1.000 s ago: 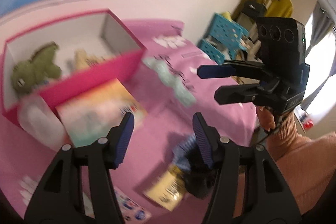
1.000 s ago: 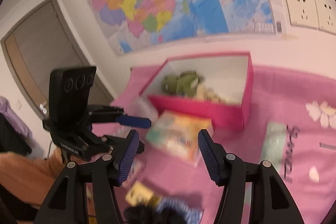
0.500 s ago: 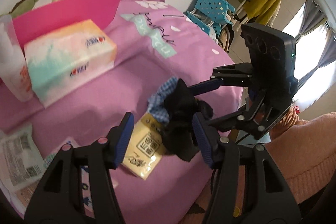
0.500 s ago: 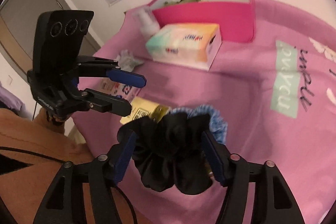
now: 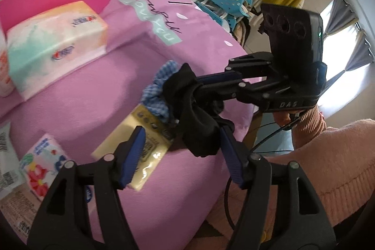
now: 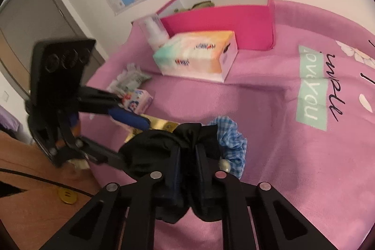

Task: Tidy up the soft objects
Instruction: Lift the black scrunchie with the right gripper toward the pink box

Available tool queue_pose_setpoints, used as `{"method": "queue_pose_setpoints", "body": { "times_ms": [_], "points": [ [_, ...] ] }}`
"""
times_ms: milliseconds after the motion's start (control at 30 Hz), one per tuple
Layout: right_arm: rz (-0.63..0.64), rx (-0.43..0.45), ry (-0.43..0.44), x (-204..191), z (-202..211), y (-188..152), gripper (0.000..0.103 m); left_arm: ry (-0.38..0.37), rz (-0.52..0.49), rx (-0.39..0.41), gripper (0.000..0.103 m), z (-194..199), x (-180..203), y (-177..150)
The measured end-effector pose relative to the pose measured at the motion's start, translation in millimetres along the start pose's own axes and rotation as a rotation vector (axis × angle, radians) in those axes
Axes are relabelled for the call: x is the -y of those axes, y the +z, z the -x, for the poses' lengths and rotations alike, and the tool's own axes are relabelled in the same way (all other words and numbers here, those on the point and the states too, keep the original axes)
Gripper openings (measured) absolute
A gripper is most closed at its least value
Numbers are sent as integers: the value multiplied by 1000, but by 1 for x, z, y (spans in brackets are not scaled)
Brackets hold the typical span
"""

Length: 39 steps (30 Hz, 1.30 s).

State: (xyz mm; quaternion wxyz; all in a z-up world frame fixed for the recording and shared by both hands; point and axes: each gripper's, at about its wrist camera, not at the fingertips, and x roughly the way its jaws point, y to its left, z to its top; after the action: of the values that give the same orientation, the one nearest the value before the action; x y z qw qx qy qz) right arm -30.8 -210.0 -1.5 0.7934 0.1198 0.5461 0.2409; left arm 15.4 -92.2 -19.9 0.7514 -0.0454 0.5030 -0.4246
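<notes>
Right gripper (image 6: pixel 187 154) around black scrunchie (image 6: pixel 152 144)

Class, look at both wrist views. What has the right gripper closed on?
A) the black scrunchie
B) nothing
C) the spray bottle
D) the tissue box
A: the right gripper has its jaws pinched together on the black scrunchie, while the tissue box and spray bottle sit apart from it on the pink cloth.

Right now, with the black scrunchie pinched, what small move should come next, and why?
Probably lift it a little. The right gripper is shut on the black scrunchie, which touches the blue checked scrunchie; the left gripper is open. Lifting would separate them before carrying toward the pink box.
</notes>
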Motion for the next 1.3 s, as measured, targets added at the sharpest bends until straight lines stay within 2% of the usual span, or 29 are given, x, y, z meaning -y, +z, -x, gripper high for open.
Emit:
{"method": "queue_pose_setpoints", "body": {
  "times_ms": [200,333,467,700,800,867,967,1000,1033,1067,1100,1167,1300],
  "points": [
    [-44,74,66,-3,18,5,9,-42,-43,23,65,-3,13,9],
    [-49,131,82,-6,36,10,9,-32,-70,66,54,7,20,19],
    [-39,196,96,-8,48,24,9,5,-91,122,48,21,25,30],
    [21,296,126,-12,64,62,7,88,-95,204,48,51,18,62],
    [58,343,119,-13,69,86,7,79,-84,234,48,61,10,80],
    [67,337,89,-11,66,96,8,103,-82,227,48,61,5,84],
    [47,275,93,-1,51,99,18,118,-67,196,48,53,-5,80],
    [32,247,78,4,44,97,37,112,-56,178,49,49,-8,77],
    [12,214,33,10,34,93,62,115,-44,150,49,42,-13,74],
    [-6,196,-11,15,28,91,72,121,-39,136,49,38,-15,72],
    [-18,184,-59,20,22,87,77,120,-31,122,49,33,-18,70],
    [-46,146,-136,34,9,82,77,104,-13,93,49,23,-22,68],
    [-123,78,-123,59,-14,75,77,100,-8,50,49,3,-23,67]
  ]
}}
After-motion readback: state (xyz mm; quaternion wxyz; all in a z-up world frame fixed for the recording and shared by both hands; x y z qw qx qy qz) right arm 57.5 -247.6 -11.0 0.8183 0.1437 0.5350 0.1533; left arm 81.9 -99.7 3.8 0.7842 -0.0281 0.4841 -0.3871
